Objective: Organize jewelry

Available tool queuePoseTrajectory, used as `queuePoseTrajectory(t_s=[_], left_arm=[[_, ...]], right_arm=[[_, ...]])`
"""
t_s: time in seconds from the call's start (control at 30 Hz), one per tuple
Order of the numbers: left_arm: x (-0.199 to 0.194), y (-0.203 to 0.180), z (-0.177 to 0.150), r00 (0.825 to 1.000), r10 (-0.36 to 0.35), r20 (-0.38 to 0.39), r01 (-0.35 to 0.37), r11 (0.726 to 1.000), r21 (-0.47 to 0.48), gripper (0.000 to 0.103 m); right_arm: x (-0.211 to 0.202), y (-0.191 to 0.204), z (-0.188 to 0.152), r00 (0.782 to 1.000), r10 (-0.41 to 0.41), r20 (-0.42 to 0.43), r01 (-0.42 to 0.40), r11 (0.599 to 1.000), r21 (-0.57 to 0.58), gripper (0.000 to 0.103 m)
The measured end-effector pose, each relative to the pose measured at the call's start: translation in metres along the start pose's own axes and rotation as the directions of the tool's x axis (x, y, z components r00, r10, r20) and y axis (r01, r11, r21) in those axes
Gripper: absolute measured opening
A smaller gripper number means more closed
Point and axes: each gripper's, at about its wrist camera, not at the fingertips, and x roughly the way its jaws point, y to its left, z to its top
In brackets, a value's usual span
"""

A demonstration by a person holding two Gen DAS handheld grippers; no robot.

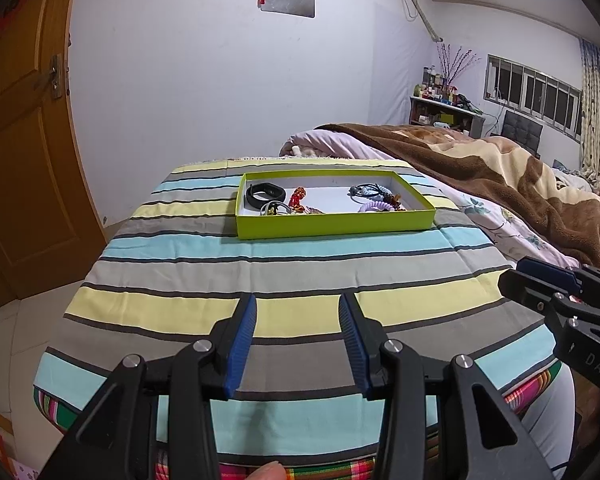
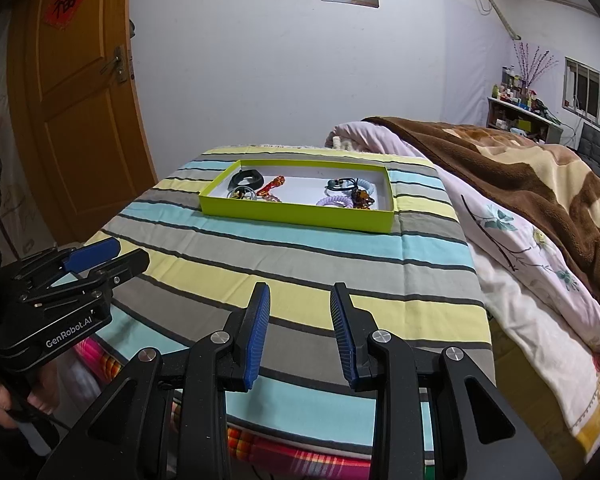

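A shallow lime-green box (image 1: 332,226) (image 2: 300,216) sits at the far end of a striped cloth surface. Inside lie a black band (image 1: 266,193) (image 2: 247,178), a red beaded piece (image 1: 297,197) (image 2: 272,185), a lilac coil hair tie (image 1: 374,206) (image 2: 334,201), a light blue tie (image 1: 364,190) (image 2: 350,186) and other small pieces. My left gripper (image 1: 298,300) is open over the near stripes, nothing between its blue pads. My right gripper (image 2: 300,290) is open too, also well short of the box. Each gripper shows at the edge of the other's view.
The striped cloth (image 1: 284,276) (image 2: 284,276) covers a raised pad with drop-offs at the left and near edges. A bed with a brown blanket (image 1: 480,176) (image 2: 520,168) and floral sheet lies to the right. A wooden door (image 1: 24,152) (image 2: 80,112) stands at left.
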Motion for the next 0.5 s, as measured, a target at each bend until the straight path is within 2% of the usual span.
queuePoseTrajectory(t_s=[0.5], left_arm=[[0.0016, -0.0011, 0.0011, 1.0, 0.008, 0.0, -0.008, 1.0, 0.002, 0.044]], right_arm=[[-0.0005, 0.0016, 0.0037, 1.0, 0.005, 0.003, -0.004, 1.0, -0.009, 0.032]])
